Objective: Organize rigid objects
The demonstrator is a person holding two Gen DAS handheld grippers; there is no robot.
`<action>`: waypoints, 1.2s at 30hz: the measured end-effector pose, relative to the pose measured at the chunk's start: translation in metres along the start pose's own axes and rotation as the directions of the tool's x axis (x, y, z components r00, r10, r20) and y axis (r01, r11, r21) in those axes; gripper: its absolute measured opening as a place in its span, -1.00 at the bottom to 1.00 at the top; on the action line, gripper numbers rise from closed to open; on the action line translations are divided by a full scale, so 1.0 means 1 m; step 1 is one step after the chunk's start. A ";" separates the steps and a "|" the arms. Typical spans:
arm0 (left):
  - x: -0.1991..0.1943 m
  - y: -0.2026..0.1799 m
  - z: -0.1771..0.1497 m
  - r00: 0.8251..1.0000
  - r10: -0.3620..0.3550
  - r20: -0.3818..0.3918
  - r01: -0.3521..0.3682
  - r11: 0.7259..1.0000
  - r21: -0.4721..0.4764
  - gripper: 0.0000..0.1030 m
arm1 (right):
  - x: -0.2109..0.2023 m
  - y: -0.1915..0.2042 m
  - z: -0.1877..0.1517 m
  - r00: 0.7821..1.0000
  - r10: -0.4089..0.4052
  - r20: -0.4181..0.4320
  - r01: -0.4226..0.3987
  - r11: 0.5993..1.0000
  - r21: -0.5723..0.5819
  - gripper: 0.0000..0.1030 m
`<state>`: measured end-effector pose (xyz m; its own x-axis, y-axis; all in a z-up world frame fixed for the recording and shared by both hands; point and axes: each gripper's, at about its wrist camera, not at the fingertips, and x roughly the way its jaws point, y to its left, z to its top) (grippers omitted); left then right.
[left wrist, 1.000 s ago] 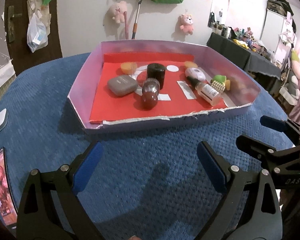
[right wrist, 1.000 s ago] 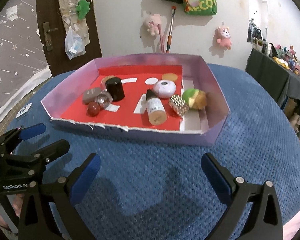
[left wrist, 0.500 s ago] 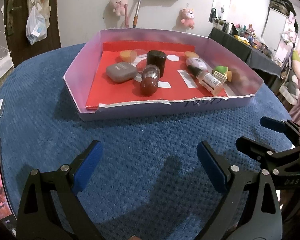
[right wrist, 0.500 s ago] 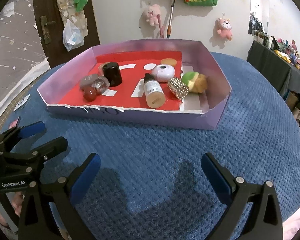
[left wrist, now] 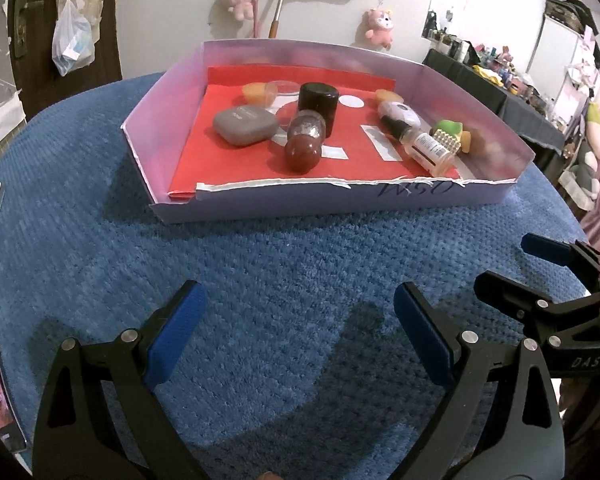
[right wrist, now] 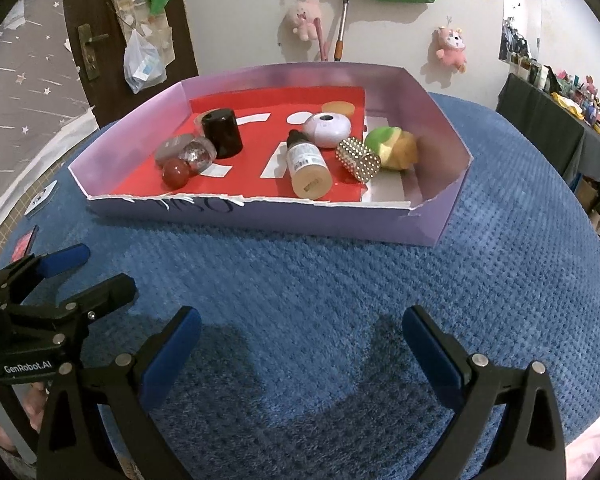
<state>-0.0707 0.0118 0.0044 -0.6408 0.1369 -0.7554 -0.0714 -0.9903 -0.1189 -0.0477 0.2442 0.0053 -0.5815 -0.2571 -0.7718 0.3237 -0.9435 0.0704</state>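
Lilac cardboard forms the shallow tray [left wrist: 260,208] with a red paper floor, and every loose item sits inside it, ahead of both claws across a stretch of blue cloth [left wrist: 284,280].

From the left gripper [left wrist: 296,340], a grey rounded case [left wrist: 245,124] lies ahead and slightly left. Just right of it are a black cylindrical jar [left wrist: 318,107] standing upright and a toppled red-capped jar [left wrist: 304,145], its long axis running towards the claw.

From the right gripper [right wrist: 300,354], a dropper bottle [right wrist: 306,164] lies almost dead ahead on its side, its base nearest the claw and its black cap pointing away. Just right of it lie a studded metal cylinder [right wrist: 358,159] and a green-and-yellow toy [right wrist: 392,147]; a white oval device [right wrist: 327,129] sits beyond the bottle.

Both claws are spread wide, pinching nothing, and hover above the cloth well short of the tray's near wall.

The bottle's long axis runs along the right claw's line of approach, so its fingers would straddle the body as they stand. My judgement is that the right claw is nearer the bottle, the left nearer the red-capped jar.
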 end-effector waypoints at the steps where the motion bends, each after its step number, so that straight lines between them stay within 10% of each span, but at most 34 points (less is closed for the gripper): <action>1: 0.000 0.000 0.000 1.000 0.001 0.000 -0.001 1.000 0.001 0.87 | 0.000 0.000 0.000 1.000 0.000 -0.001 0.000 1.000 0.000 1.00; 36: 0.001 0.000 -0.002 1.000 0.001 -0.015 -0.001 1.000 0.010 0.91 | 0.009 0.000 -0.002 1.000 -0.016 -0.020 0.016 1.000 -0.007 1.00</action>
<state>-0.0704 0.0119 0.0022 -0.6296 0.1360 -0.7649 -0.0782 -0.9906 -0.1118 -0.0510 0.2424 -0.0030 -0.5717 -0.2375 -0.7853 0.3196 -0.9460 0.0534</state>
